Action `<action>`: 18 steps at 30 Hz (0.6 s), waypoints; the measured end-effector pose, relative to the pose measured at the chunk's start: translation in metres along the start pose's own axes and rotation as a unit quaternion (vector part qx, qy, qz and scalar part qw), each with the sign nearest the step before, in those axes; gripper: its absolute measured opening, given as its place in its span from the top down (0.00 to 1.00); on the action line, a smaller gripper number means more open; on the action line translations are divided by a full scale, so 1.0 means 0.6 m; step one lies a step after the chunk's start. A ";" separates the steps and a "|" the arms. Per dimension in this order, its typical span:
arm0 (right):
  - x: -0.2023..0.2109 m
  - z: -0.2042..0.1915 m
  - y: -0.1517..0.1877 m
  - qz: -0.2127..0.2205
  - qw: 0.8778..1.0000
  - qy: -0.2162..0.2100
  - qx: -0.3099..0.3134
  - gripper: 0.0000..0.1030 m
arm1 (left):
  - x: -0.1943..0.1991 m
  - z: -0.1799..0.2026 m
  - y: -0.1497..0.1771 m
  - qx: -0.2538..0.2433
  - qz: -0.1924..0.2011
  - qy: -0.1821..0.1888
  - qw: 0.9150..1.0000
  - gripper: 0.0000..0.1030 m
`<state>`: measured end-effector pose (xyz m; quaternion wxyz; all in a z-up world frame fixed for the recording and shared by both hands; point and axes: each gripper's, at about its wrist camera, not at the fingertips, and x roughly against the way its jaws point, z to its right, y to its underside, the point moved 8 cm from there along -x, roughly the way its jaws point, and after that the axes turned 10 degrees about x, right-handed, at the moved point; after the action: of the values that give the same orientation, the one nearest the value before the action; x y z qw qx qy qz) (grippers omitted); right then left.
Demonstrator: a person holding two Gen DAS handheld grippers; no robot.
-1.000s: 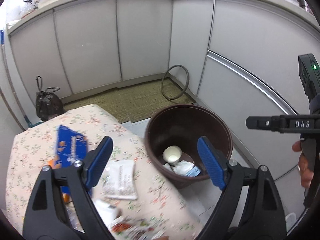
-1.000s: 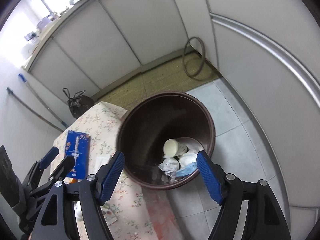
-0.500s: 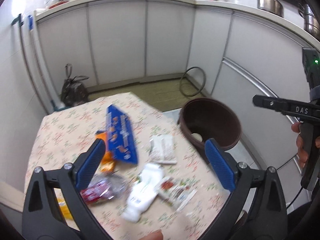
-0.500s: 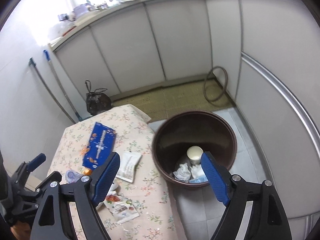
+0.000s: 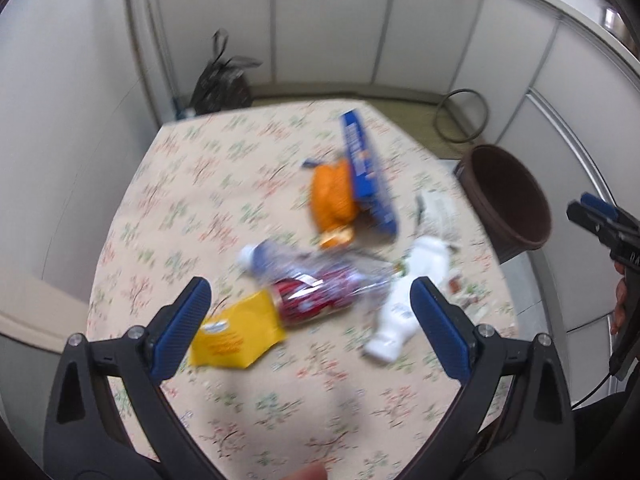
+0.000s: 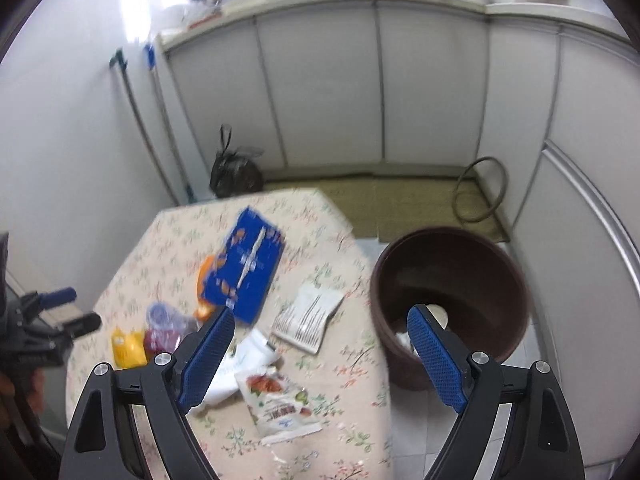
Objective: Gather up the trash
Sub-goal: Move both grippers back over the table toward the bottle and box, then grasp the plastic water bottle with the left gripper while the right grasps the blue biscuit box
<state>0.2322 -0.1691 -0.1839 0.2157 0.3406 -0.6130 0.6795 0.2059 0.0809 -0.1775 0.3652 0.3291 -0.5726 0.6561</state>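
Observation:
Trash lies on the floral table (image 5: 192, 184): a yellow packet (image 5: 236, 334), a red and clear wrapper (image 5: 316, 288), a white bottle (image 5: 408, 308), an orange packet (image 5: 334, 196), a blue box (image 5: 366, 176) and a striped white packet (image 6: 308, 316). A red sauce sachet (image 6: 280, 404) lies near the table's edge. The brown bin (image 6: 452, 300) stands on the floor to the right and holds a white cup (image 6: 438, 314). My left gripper (image 5: 308, 296) hovers open over the red wrapper. My right gripper (image 6: 320, 324) hangs over the table edge beside the bin, its jaws opening and empty.
A tied black bag (image 5: 224, 80) sits on the floor behind the table. A hose ring (image 5: 460, 116) leans on the white cabinets (image 6: 320, 88). Mop handles (image 6: 132, 120) stand at the left wall. A woven mat (image 6: 400, 200) covers the floor beyond the bin.
Both grippers have swung left, away from above the bin and back over the table. Their jaws stand wider than before. Nothing was picked up.

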 end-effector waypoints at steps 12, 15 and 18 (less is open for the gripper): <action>-0.093 -0.073 0.034 -0.088 0.994 0.002 0.064 0.13 | -0.104 -0.108 0.016 0.102 -0.084 0.028 0.991 0.18; -0.108 -0.084 0.029 -0.097 0.993 0.001 0.068 0.13 | -0.131 -0.099 0.008 0.144 -0.106 0.062 0.982 0.33; -0.121 -0.094 0.023 -0.101 0.992 0.005 0.075 0.13 | -0.154 -0.079 0.000 0.165 -0.128 0.084 0.974 0.40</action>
<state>0.2600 -0.1072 -0.2473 0.2600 0.4127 -0.5213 0.7002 0.2534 0.1187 -0.2621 0.4336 0.3993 -0.3771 0.7144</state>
